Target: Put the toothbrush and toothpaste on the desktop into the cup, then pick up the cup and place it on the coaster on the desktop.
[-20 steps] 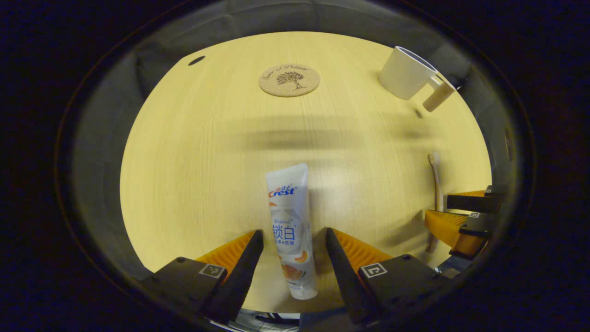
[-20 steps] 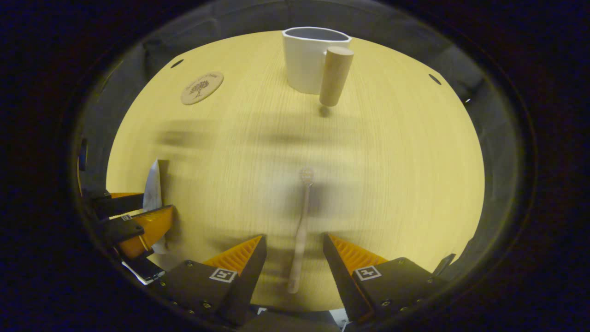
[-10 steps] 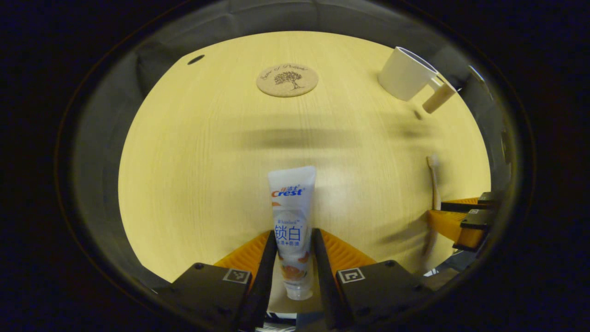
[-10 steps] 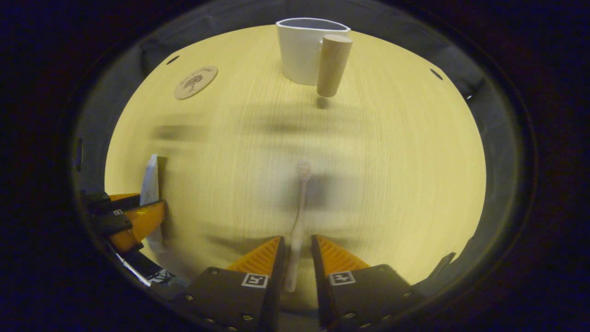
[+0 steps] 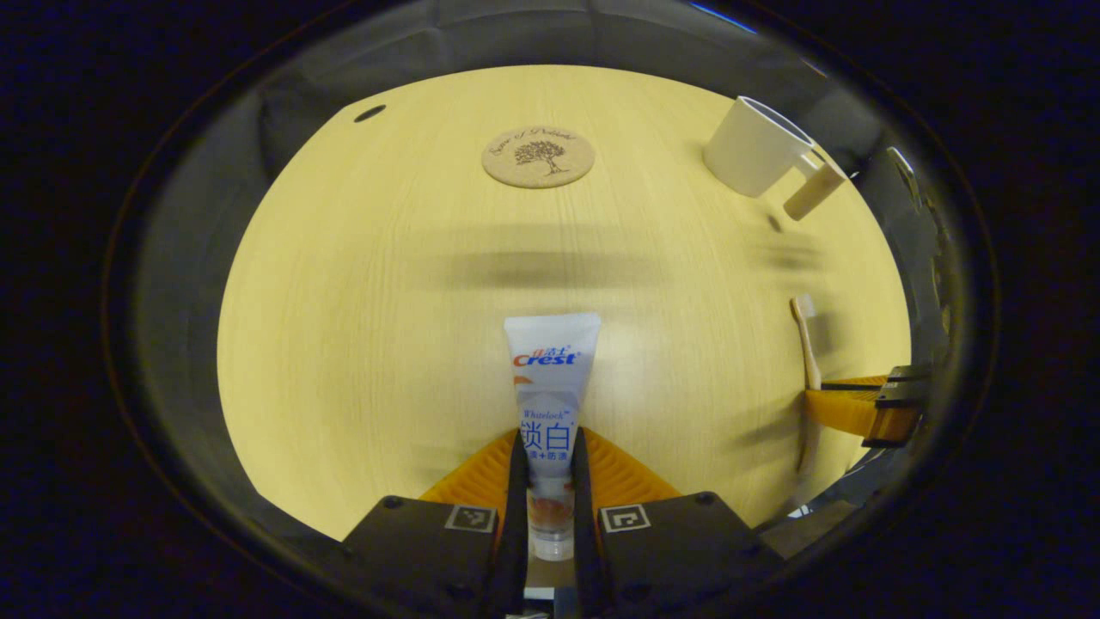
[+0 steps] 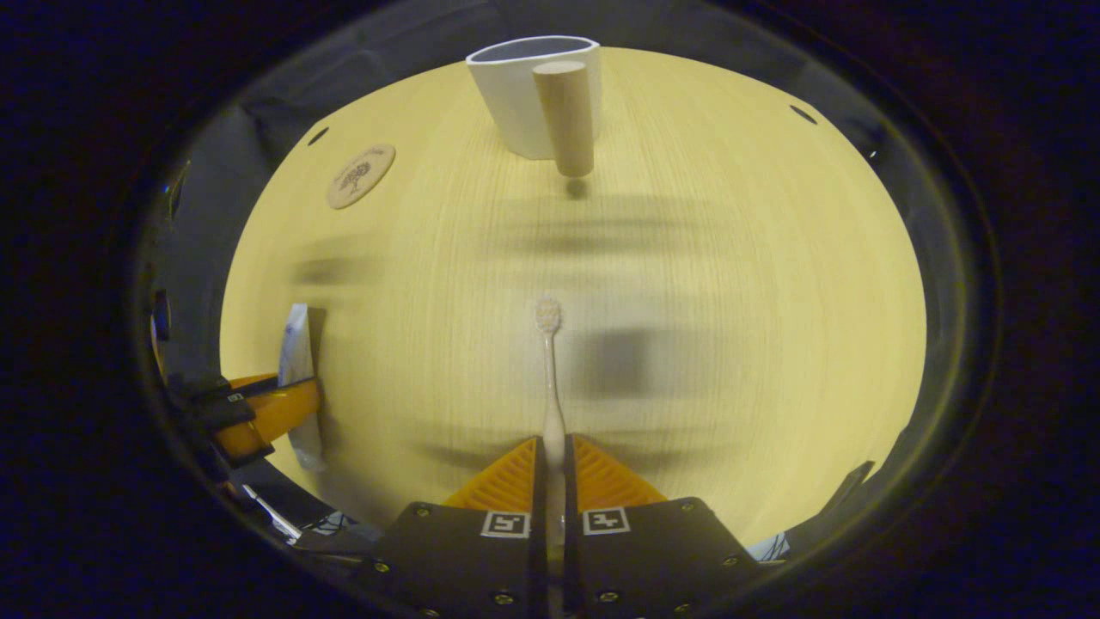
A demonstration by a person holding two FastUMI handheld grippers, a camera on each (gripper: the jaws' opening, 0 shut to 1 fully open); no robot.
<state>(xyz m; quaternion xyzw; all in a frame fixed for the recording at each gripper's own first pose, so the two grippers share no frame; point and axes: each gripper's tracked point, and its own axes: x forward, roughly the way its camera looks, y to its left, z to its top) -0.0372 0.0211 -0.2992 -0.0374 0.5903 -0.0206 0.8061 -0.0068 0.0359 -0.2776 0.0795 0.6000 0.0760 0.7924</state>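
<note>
The white toothpaste tube (image 5: 550, 378) points away from me, and my left gripper (image 5: 546, 447) is shut on its lower half. My right gripper (image 6: 553, 451) is shut on the handle of the pale toothbrush (image 6: 548, 361), whose bristle head points toward the cup. The white cup (image 6: 524, 90) with a wooden peg handle (image 6: 567, 116) stands upright at the far side of the table; it also shows in the left gripper view (image 5: 752, 155) at the upper right. The round cork coaster (image 5: 538, 156) lies far ahead of the left gripper, and appears in the right gripper view (image 6: 360, 174) at the upper left.
The light wooden desktop (image 5: 387, 284) has dark cable holes near its far edge (image 5: 369, 113). In the left gripper view the right gripper (image 5: 859, 408) holds the toothbrush (image 5: 808, 340) at the right rim. In the right gripper view the left gripper (image 6: 258, 413) and tube (image 6: 296, 357) sit at the left rim.
Both grippers went from open to shut: the left closed on the toothpaste tube, the right on the toothbrush handle. Both items now appear slightly raised off the desktop.
</note>
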